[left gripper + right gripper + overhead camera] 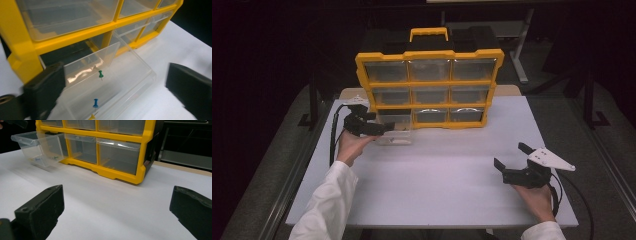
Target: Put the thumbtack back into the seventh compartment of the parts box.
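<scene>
A yellow organizer (429,83) with three rows of clear drawers stands upright at the back of the white table. Its bottom-left drawer (394,132) is pulled out toward me. In the left gripper view this drawer (120,72) holds a green pushpin (100,74), a blue pushpin (95,102) and a yellow one (92,116). My left gripper (382,128) hovers over the drawer's left side, its jaws wide open (115,85) and pressing on nothing. My right gripper (511,155) rests open near the table's front right, facing the organizer (117,173) and the drawer (37,147).
The white table (437,185) stretches bare between the two hands. The organizer has a yellow carry handle (428,32) on top. Dark floor and table legs lie beyond the far edge.
</scene>
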